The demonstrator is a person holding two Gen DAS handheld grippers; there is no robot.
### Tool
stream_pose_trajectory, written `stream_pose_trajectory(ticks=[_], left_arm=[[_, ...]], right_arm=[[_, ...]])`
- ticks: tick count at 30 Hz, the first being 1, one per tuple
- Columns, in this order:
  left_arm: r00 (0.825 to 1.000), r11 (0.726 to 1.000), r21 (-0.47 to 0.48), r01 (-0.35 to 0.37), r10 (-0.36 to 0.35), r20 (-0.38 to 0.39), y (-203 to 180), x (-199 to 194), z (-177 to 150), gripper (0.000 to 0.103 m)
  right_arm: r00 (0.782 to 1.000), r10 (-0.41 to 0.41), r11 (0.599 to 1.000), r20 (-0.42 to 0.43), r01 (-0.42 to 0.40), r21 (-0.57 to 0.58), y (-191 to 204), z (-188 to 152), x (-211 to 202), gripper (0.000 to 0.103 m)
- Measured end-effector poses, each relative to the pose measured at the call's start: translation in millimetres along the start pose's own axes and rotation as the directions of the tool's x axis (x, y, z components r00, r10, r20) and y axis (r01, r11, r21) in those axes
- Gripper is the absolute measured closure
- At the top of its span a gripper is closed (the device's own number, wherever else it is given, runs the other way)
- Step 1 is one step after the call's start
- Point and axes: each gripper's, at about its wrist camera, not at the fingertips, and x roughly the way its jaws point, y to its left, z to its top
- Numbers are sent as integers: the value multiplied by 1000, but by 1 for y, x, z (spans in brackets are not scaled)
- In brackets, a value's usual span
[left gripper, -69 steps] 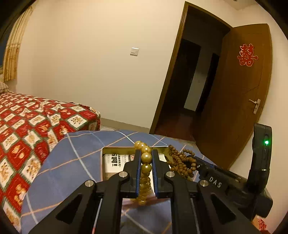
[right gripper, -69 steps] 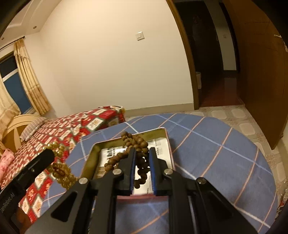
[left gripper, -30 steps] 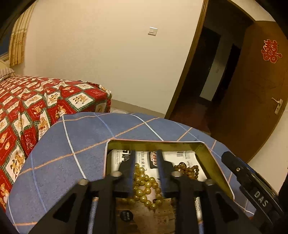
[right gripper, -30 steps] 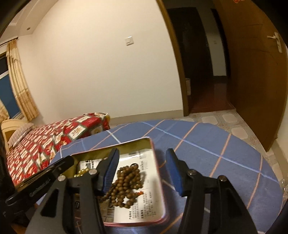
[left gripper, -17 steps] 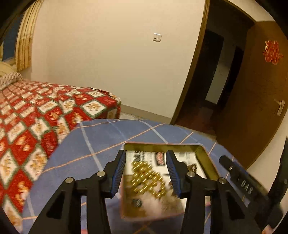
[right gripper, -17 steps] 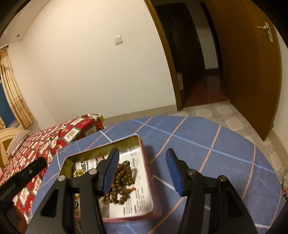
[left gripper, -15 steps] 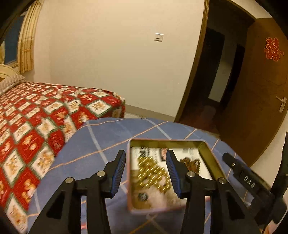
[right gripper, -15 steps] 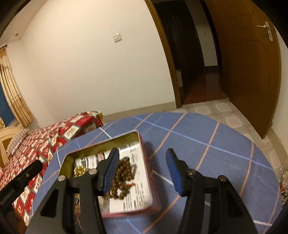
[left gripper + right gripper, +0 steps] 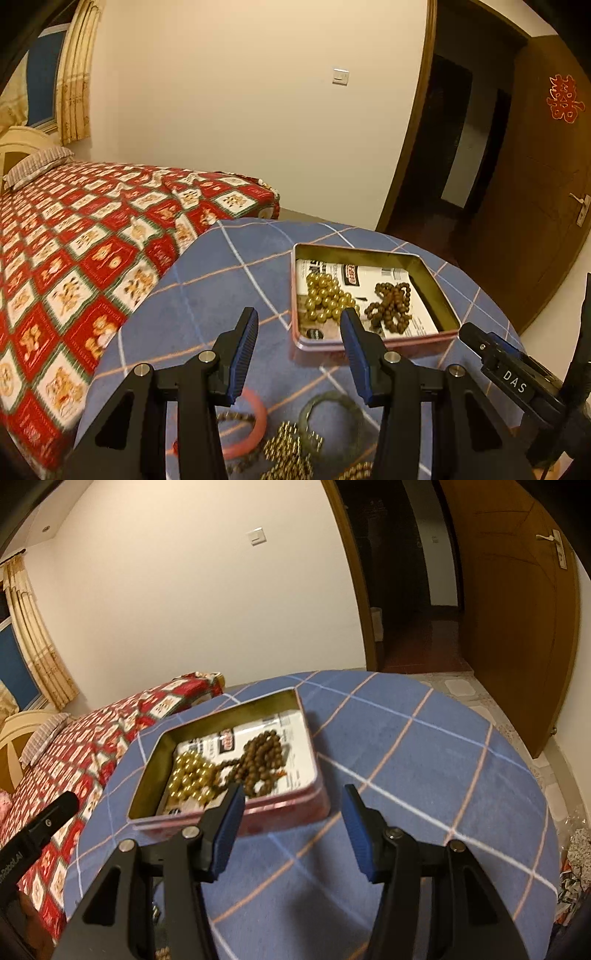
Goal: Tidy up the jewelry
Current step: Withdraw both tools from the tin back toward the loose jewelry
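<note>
A shallow pink tin [image 9: 373,343] [image 9: 280,808] stands on the round table with the blue checked cloth [image 9: 221,280] [image 9: 424,775]. Inside it lie a gold bead bracelet [image 9: 327,297] [image 9: 190,771] and a brown wooden bead string [image 9: 393,304] [image 9: 260,758]. My left gripper [image 9: 299,325] hangs open and empty, back from the tin's near left corner. My right gripper [image 9: 291,801] is open and empty too, just short of the tin's near edge. Under the left gripper lie a pink bangle [image 9: 255,417], a green bangle [image 9: 332,424] and a pile of small gold beads [image 9: 286,454].
A bed with a red patterned cover [image 9: 92,229] [image 9: 92,731] borders the table's left side. A wooden door [image 9: 535,184] [image 9: 517,609] stands open at the right by a dark doorway. Bare cloth lies right of the tin in the right wrist view.
Both grippers let their bead strings go into the tin and opened. Both have since pulled back from the tin, the left also drifting leftward, so loose jewelry shows beneath it.
</note>
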Motion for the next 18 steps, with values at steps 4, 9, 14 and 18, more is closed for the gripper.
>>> stream_pose_trajectory(ticks=[4,9,14,18], left_arm=[[1000,999,-38,15,-15,-4,9,-14,-10,56],[1000,999,-34,-1,2,10,16,-34,-21,56],[1000,999,-50,-7,8,21,29,-53,-33,56],[1000,998,-68,-17,18,12,41,-61,-44,56]], right_arm=[[1000,20,1000,-5,-20,-13,7,-8,-12,45],[999,42,998,0,-42,-45,16,-19,-29,45],[998,55,996,-7,-56,-73,24,-30,-40,45],[998,60,993,-10,-61,-105,30,-40,-47,45]])
